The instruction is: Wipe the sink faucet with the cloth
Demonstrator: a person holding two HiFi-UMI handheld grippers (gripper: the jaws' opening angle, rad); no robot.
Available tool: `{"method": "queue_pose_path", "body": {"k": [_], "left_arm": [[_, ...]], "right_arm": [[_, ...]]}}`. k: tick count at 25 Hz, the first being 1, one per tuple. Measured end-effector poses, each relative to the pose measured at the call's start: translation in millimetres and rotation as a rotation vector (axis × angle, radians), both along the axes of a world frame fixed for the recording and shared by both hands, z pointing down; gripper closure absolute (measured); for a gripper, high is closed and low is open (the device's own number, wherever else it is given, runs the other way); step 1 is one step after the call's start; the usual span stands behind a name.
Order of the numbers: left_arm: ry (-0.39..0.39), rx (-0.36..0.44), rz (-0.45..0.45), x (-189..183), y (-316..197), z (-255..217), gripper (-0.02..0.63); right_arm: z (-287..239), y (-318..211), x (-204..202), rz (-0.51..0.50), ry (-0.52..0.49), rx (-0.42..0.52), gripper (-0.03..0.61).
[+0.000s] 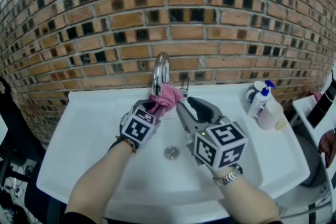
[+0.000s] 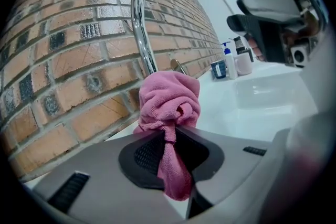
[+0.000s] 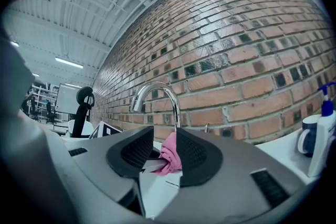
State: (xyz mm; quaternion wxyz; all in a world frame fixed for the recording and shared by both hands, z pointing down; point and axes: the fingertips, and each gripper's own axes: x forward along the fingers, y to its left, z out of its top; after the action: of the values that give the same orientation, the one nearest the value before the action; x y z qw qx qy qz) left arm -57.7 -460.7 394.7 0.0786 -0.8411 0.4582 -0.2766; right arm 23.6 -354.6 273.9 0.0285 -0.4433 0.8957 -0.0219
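A curved chrome faucet [image 1: 161, 68] rises at the back of the white sink [image 1: 89, 134], in front of the brick wall. My left gripper [image 1: 155, 108] is shut on a bunched pink cloth [image 1: 166, 97], which is pressed against the base of the faucet. In the left gripper view the cloth [image 2: 170, 102] bulges out past the pads, right at the faucet [image 2: 142, 23] stem. My right gripper [image 1: 190, 112] hovers over the basin just right of the cloth, open with nothing in it. Through its jaws [image 3: 164, 150] I see the cloth [image 3: 170, 157] and the faucet [image 3: 157, 94] beyond.
A blue-topped soap pump bottle [image 1: 260, 98], a cup and a pale bottle [image 1: 270, 113] stand on the sink's right ledge. The drain [image 1: 171, 152] lies below the two grippers. A small lever [image 1: 187, 81] sticks up right of the faucet. A black chair is at the left.
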Motion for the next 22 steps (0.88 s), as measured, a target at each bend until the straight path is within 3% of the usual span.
{"method": "queue_pose_path", "body": {"k": [22], "left_arm": [[0.027,0.038,0.063,24.7,28.0,-11.5,0.554]], "right_arm": [[-1.7,-2.8,6.8,0.020,-0.016,-0.001,0.433]]}}
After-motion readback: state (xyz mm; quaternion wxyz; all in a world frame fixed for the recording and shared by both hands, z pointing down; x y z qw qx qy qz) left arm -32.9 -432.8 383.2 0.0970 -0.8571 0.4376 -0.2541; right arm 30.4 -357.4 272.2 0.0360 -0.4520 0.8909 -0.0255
